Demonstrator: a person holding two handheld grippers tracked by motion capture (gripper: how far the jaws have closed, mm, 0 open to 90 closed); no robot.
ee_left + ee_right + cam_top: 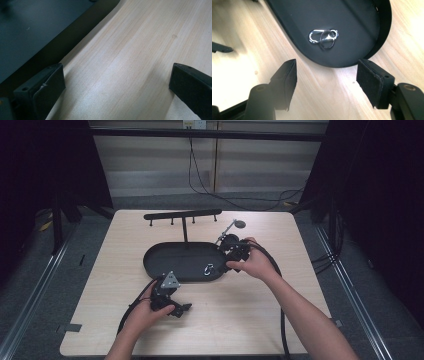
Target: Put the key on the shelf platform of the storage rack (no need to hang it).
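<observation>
A black oval tray (150, 265) lies mid-table. On its floor near the right end rests a silver carabiner clip with a ring (209, 269), seen close in the right gripper view (323, 37). My right gripper (227, 254) hovers at the tray's right end, open (327, 77), with bare wood between its jaws and the clip just beyond them, untouched. My left gripper (182, 310) sits low over the table in front of the tray, open (117, 80), nothing between its jaws. The tray's edge (37, 27) runs along its left side.
A black T-shaped rack with several short pegs (182, 214) rises from the tray's far side. A small round disc on a stalk (240, 224) stands behind the right hand. Cables trail from both grippers toward the table's near edge.
</observation>
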